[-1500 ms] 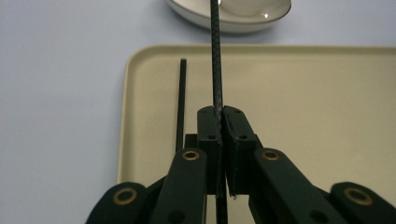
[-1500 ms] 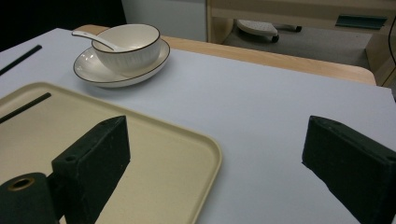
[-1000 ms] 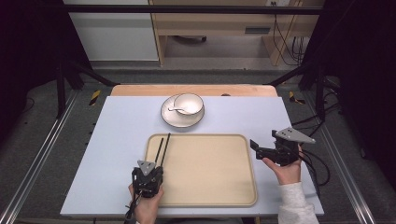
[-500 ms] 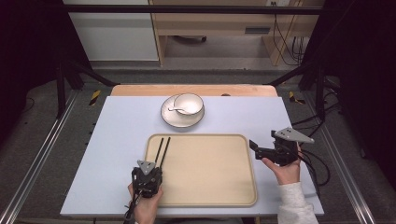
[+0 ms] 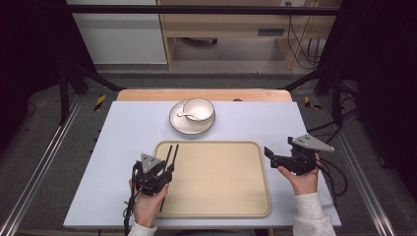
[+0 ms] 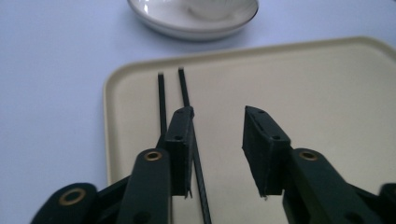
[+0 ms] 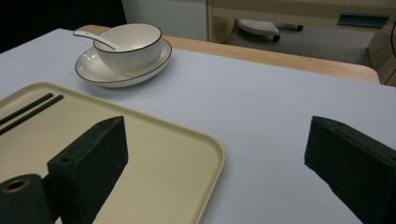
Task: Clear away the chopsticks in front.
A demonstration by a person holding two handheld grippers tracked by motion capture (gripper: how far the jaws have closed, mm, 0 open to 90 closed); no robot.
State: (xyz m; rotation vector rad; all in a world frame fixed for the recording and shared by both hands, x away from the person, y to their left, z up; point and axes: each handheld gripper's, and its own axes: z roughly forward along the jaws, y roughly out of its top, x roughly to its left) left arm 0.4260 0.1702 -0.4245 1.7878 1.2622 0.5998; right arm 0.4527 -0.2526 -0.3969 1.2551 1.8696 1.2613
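**Chopsticks lie on the tray**

The two black chopsticks [image 5: 168,164] lie side by side along the tray's [image 5: 246,211] left edge. Above them the left gripper [image 6: 217,151] has just been opening; nothing sits between its spread jaws. The right gripper [image 5: 269,153] hovers beside the tray, jaws wide apart.

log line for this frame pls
left gripper: jaws just opening, nothing gripped | chopsticks: on tray | right gripper: open, beside tray

left gripper [image 5: 166,173]: jaws just opening, nothing clamped | right gripper [image 5: 269,155]: jaws wide apart
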